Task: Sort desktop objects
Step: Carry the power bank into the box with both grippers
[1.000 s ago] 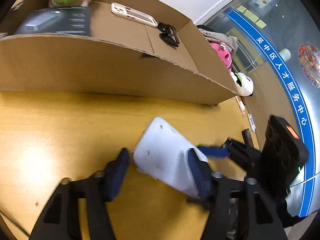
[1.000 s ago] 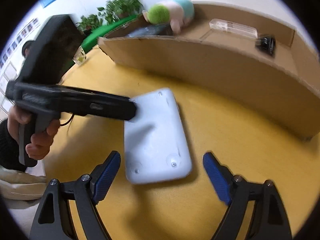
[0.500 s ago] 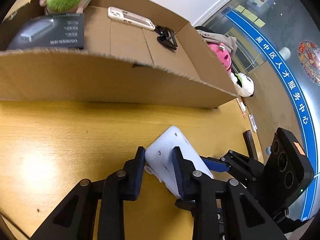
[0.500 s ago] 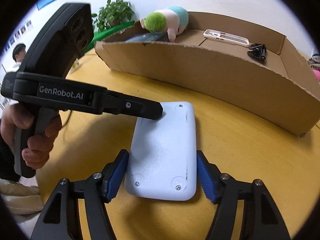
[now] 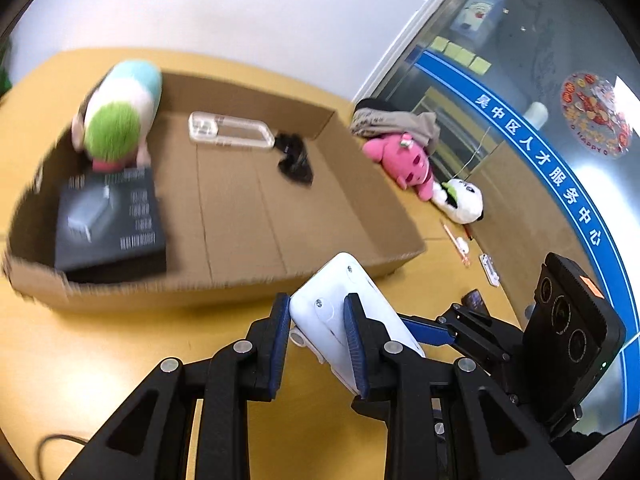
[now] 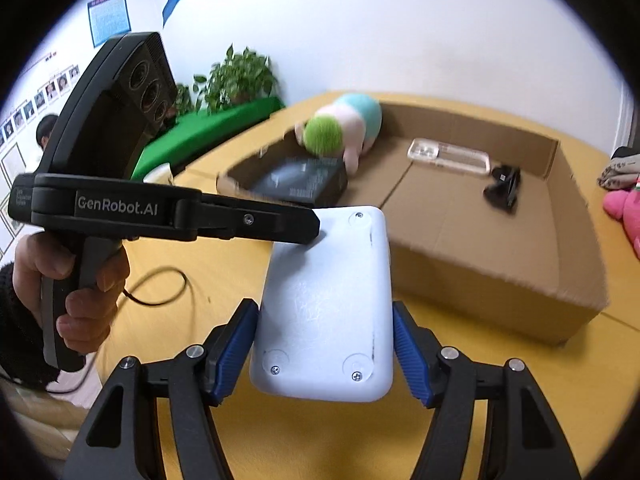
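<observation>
Both grippers hold a flat white plastic device (image 6: 326,312) in the air above the yellow table, just in front of a shallow cardboard box (image 6: 500,276). My right gripper (image 6: 325,354) is shut on the device's near end, one blue pad on each long side. My left gripper (image 5: 316,344) is shut on the thin far corner of the white device (image 5: 340,308); in the right wrist view that left gripper (image 6: 308,228) reaches in from the left, held by a hand (image 6: 68,280).
Inside the cardboard box (image 5: 248,280) lie a black carton (image 5: 108,220), a green-and-white plush toy (image 5: 120,112), a clear phone case (image 5: 232,136) and a black clip (image 5: 296,156). A pink plush (image 5: 404,160) and a panda plush (image 5: 460,200) lie right of the box. A black cable (image 6: 160,288) crosses the table.
Both grippers closed on the white device and lifted it off the table. The views now look down over the box wall into the box.
</observation>
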`<move>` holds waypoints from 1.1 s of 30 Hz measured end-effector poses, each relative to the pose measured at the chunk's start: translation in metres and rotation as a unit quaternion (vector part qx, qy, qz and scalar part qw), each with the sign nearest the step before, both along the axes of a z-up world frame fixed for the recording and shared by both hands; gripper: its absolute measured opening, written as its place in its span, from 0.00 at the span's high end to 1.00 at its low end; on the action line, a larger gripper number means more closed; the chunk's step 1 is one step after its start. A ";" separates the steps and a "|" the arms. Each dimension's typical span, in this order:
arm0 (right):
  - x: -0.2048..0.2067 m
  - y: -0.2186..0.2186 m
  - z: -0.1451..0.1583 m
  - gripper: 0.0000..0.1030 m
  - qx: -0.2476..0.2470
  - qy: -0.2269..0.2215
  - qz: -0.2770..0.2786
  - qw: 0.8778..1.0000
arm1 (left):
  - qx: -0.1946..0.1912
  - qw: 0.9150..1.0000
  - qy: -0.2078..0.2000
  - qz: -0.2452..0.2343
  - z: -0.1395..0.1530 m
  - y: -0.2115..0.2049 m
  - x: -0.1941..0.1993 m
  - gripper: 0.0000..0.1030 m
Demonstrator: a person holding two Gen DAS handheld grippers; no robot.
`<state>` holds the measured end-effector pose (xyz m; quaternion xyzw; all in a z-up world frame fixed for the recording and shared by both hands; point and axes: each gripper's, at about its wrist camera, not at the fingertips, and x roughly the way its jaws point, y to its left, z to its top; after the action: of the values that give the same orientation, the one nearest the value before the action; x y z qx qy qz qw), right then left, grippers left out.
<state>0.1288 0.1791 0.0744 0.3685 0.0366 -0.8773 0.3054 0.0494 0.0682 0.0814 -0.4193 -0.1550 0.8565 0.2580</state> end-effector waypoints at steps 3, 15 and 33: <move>-0.007 0.002 0.014 0.37 -0.010 0.017 -0.007 1.000 | -0.008 1.000 0.018 -0.005 0.018 0.002 -0.011 0.73; -0.091 0.015 0.041 0.60 -0.052 0.026 -0.055 0.997 | -0.015 0.999 0.032 -0.035 0.039 0.005 -0.090 0.76; -0.215 0.007 0.003 0.63 -0.106 -0.091 -0.074 0.987 | -0.005 0.998 -0.054 0.012 -0.004 -0.020 -0.209 0.76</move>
<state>-0.0861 0.1863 0.0777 0.4140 -0.1115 -0.8593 0.2788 -0.1596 0.0480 0.0778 -0.4642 -0.1698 0.8363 0.2372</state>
